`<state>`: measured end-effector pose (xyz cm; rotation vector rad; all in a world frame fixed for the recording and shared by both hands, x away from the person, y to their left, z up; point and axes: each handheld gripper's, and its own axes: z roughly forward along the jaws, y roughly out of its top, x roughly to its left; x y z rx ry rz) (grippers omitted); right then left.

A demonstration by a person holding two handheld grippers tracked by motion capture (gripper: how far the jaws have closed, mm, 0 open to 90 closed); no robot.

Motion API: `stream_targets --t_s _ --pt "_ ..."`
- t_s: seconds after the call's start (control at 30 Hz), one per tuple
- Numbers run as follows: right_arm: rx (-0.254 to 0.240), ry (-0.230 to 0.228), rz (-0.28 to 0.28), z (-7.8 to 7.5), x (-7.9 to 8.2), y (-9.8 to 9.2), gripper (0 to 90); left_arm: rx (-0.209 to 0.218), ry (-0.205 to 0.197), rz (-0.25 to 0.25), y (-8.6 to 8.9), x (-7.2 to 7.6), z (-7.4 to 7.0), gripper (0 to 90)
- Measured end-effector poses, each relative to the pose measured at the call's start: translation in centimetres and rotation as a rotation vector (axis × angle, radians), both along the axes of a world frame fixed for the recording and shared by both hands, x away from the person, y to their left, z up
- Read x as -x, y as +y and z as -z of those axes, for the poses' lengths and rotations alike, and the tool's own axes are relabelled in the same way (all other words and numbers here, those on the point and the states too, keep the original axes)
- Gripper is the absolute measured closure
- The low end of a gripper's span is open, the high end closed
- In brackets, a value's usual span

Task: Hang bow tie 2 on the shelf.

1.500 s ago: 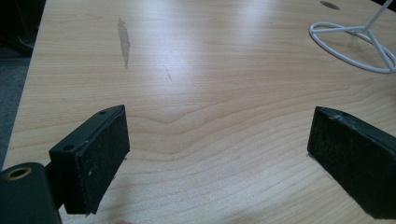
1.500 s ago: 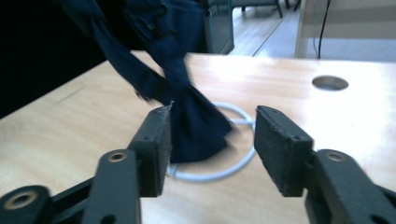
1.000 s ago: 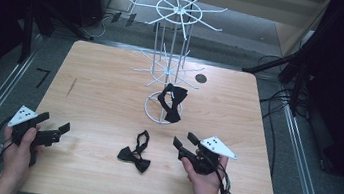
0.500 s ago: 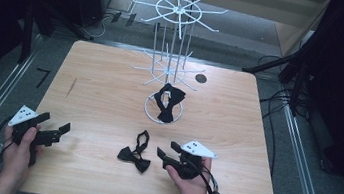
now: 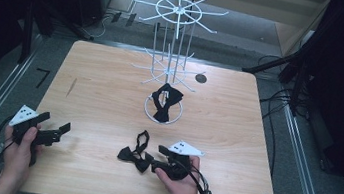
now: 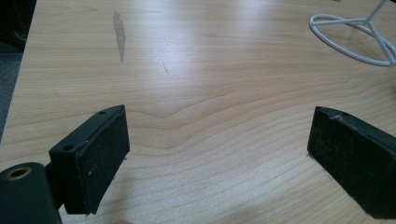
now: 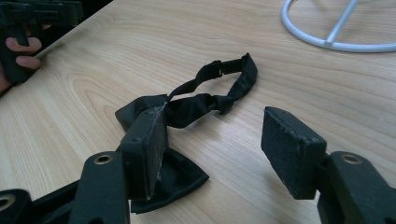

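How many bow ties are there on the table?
2. One bow tie lies flat on the table by the right gripper; the other bow tie hangs on the white wire rack. None seem hidden.

A white wire rack [image 5: 172, 51] with spokes spreading from a ring at its top stands near the far edge of the wooden table [image 5: 100, 92], on a round wire base. A second black bow tie [image 5: 164, 103] hangs low on it, over that base. A small dark round spot [image 5: 201, 78] lies on the tabletop just beside the rack, and cables [image 5: 275, 98] trail on the floor.
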<state>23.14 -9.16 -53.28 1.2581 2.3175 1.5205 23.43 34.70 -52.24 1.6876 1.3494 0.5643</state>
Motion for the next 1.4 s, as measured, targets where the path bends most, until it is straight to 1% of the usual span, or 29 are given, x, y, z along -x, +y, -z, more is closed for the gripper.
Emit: stream_targets --t_s 0.1,0.13,0.2,0.33,0.43,0.53,0.63,0.67,0.7,0.73,0.77,0.8,0.9,0.93,0.97,1.0,1.1,1.17,1.2,1.3,1.37,1.4 --pt "0.001 0.004 0.001 0.0 0.0 0.2 41.0 -0.007 0.005 0.002 0.0 0.0 0.0 6.1" --pt "0.009 -0.003 0.006 0.1 -0.1 0.2 41.6 -0.011 0.002 0.002 -0.1 -0.1 0.0 6.1" --pt "0.010 0.007 0.021 0.2 -0.1 0.2 42.9 -0.012 0.000 0.003 -0.1 0.0 0.0 6.1" --pt "-0.004 0.023 0.012 0.3 -0.2 0.4 44.8 -0.015 0.002 0.004 -0.2 0.0 0.0 6.0" --pt "-0.002 0.023 0.006 0.3 0.0 0.6 48.1 -0.014 0.008 0.004 -0.2 -0.1 0.0 6.1" --pt "-0.006 0.026 0.011 0.5 -0.1 0.8 50.0 -0.017 0.006 0.005 -0.3 -0.1 0.0 6.1" --pt "-0.037 0.049 0.011 0.7 -0.3 0.9 50.7 -0.016 0.008 0.008 -0.3 -0.1 0.0 6.1" --pt "-0.049 0.047 0.004 0.6 -0.2 1.1 50.7 -0.014 0.008 0.008 -0.3 -0.1 0.0 6.1" --pt "-0.048 0.042 -0.006 0.5 -0.1 1.3 50.6 -0.014 0.007 0.008 -0.3 -0.1 0.0 6.1" --pt "-0.047 0.025 -0.028 0.3 0.2 1.6 50.5 -0.014 0.005 0.007 -0.3 -0.1 0.0 6.1" --pt "-0.047 0.025 -0.028 0.3 0.2 1.6 50.5 -0.014 0.003 0.006 -0.3 -0.1 0.0 6.1" --pt "-0.045 0.016 -0.042 0.1 0.4 1.9 50.5 -0.014 0.002 0.006 -0.2 -0.1 0.0 6.1" --pt "-0.031 0.002 -0.065 -0.1 0.7 2.4 51.5 -0.012 0.004 0.007 -0.2 -0.1 0.0 6.0" --pt "-0.020 0.006 -0.073 0.0 0.8 2.6 52.8 -0.013 0.003 0.007 -0.2 -0.1 0.0 6.1" --pt "-0.010 0.006 -0.073 0.1 0.8 2.7 54.5 -0.013 0.002 0.006 -0.2 -0.1 0.0 6.1" --pt "0.003 0.015 -0.070 0.3 0.8 2.8 56.3 -0.014 0.002 0.007 -0.3 -0.1 0.0 6.1" --pt "0.029 0.041 -0.063 0.7 0.6 2.8 65.6 -0.013 0.004 0.005 -0.3 -0.1 0.0 6.0" --pt "0.037 0.046 -0.067 0.6 0.4 2.5 74.7 -0.013 0.004 0.007 -0.2 -0.1 0.0 6.1" --pt "0.042 0.043 -0.066 0.5 0.4 2.4 77.5 -0.011 0.004 0.007 -0.2 -0.1 0.0 6.1" --pt "0.087 0.026 -0.063 0.2 0.3 1.8 81.3 -0.011 0.004 0.008 -0.2 -0.1 0.0 6.0" --pt "0.105 0.023 -0.063 0.0 0.3 1.4 82.9 -0.012 0.005 0.010 -0.2 -0.1 0.0 6.1" --pt "0.122 0.015 -0.060 -0.1 0.3 1.2 83.5 -0.012 0.004 0.009 -0.2 -0.1 0.0 6.1"
